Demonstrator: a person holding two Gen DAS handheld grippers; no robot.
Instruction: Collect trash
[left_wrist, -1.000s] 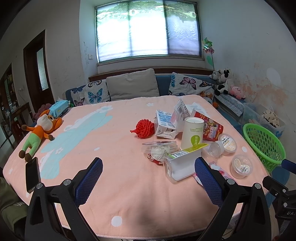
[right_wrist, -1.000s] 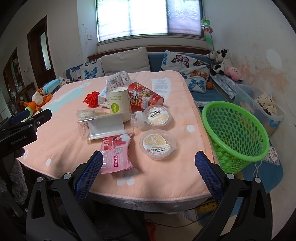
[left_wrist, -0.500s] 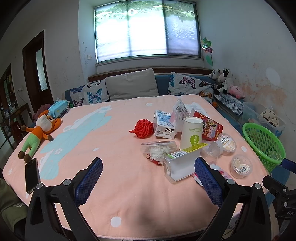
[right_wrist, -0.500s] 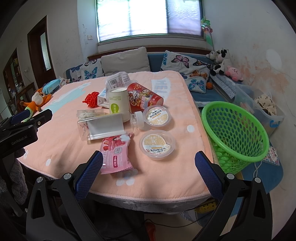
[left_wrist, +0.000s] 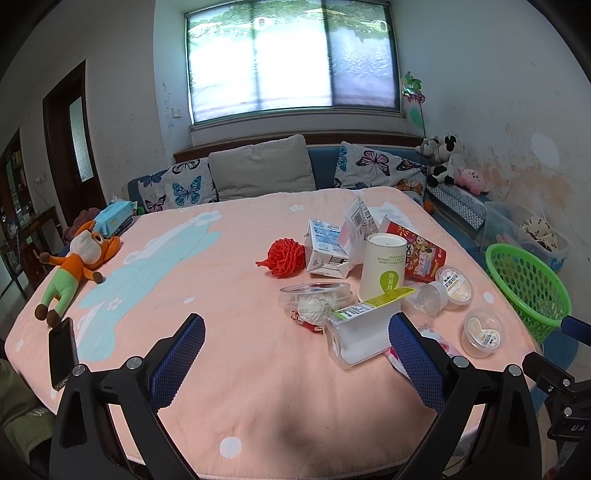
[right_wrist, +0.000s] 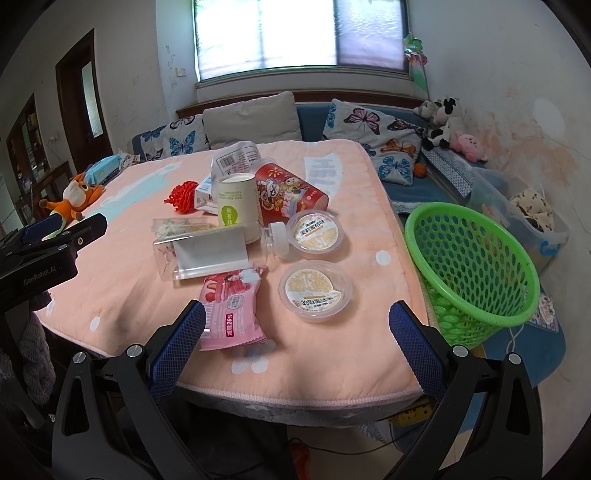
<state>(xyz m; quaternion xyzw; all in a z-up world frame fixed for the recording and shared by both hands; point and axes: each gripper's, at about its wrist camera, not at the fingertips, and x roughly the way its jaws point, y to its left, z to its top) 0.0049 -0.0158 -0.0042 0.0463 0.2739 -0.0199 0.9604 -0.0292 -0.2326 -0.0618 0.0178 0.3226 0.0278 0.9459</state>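
Observation:
Trash lies in a cluster on the pink table (left_wrist: 240, 376): a clear plastic bottle (left_wrist: 364, 334) on its side, a white paper cup (left_wrist: 382, 271), a red snack cup (right_wrist: 290, 194), a milk carton (left_wrist: 325, 253), a red mesh ball (left_wrist: 284, 256), two sealed jelly cups (right_wrist: 314, 290) and a pink wrapper (right_wrist: 231, 308). A green basket (right_wrist: 471, 262) stands beside the table's right edge. My left gripper (left_wrist: 295, 363) is open and empty, short of the bottle. My right gripper (right_wrist: 295, 350) is open and empty at the table's near edge, close to the pink wrapper.
A plush toy (left_wrist: 75, 264) and a black phone (left_wrist: 62, 350) lie at the table's left side. A sofa with butterfly cushions (left_wrist: 258, 171) runs behind the table. A clear storage bin (right_wrist: 524, 218) stands behind the basket.

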